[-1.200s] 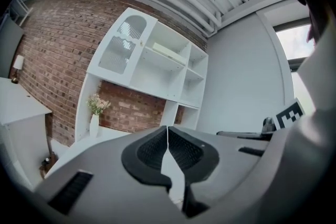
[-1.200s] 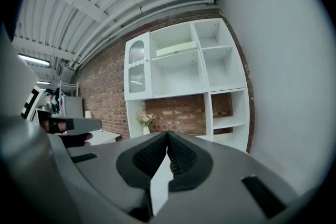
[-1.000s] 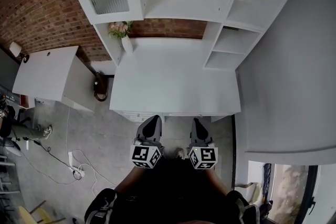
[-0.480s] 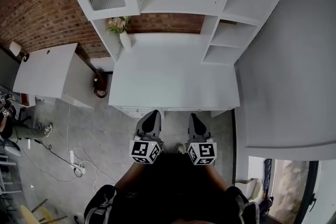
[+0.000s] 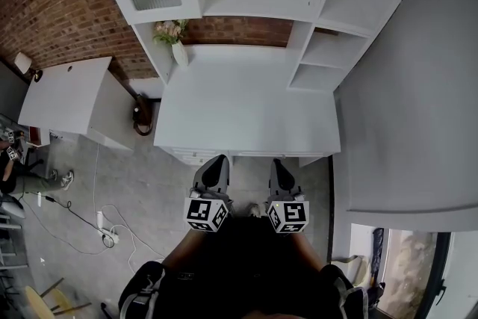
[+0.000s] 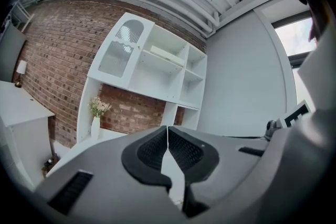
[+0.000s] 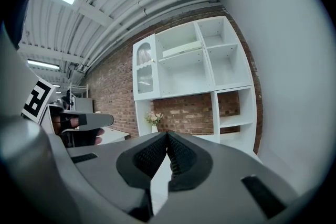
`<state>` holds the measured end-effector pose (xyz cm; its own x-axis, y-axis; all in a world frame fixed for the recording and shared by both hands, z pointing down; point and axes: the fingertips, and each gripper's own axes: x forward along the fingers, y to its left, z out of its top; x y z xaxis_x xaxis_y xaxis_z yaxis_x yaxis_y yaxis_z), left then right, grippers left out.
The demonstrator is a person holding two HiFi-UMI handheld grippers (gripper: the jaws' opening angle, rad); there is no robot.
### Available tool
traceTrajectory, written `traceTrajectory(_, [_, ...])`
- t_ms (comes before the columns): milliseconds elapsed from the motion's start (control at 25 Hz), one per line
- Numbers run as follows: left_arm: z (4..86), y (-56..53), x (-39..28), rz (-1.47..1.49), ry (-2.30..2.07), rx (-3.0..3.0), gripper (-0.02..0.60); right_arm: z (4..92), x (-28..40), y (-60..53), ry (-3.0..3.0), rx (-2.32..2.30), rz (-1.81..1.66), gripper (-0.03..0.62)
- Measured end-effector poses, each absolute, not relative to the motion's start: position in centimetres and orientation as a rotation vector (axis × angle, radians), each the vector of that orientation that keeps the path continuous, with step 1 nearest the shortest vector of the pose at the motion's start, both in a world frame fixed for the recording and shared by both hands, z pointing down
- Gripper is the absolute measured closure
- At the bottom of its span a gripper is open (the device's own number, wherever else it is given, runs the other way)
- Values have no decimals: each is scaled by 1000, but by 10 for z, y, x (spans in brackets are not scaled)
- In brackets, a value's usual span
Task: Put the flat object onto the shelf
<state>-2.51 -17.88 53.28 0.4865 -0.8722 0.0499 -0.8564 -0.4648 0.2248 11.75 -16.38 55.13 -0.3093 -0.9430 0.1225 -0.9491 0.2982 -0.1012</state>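
Both grippers are held low in front of the person's body, short of the white desk [image 5: 246, 112]. My left gripper [image 5: 216, 165] is shut with nothing between its jaws, and its dark pads meet in the left gripper view [image 6: 167, 129]. My right gripper [image 5: 278, 168] is shut and empty too, its pads touching in the right gripper view [image 7: 167, 136]. The white shelf unit [image 5: 314, 19] stands at the back of the desk. A pale flat board [image 7: 181, 50] lies on an upper shelf, also seen as a flat board [image 6: 167, 55] from the left gripper.
A white vase of flowers [image 5: 175, 42] stands at the desk's back left corner. A white side table [image 5: 67, 97] is to the left, and cables with a power strip [image 5: 104, 232] lie on the floor. A grey wall [image 5: 407, 86] runs along the right. Behind is brick wall [image 5: 60, 4].
The head view has shifted slightly, so the desk sits a little higher in the picture. Both grippers stay shut and close to the body.
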Motion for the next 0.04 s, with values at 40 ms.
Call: traceTrajectory(40, [533,-179,-25,-106,-1486,2512,568,551,118,-164,-2497,1821,235,569])
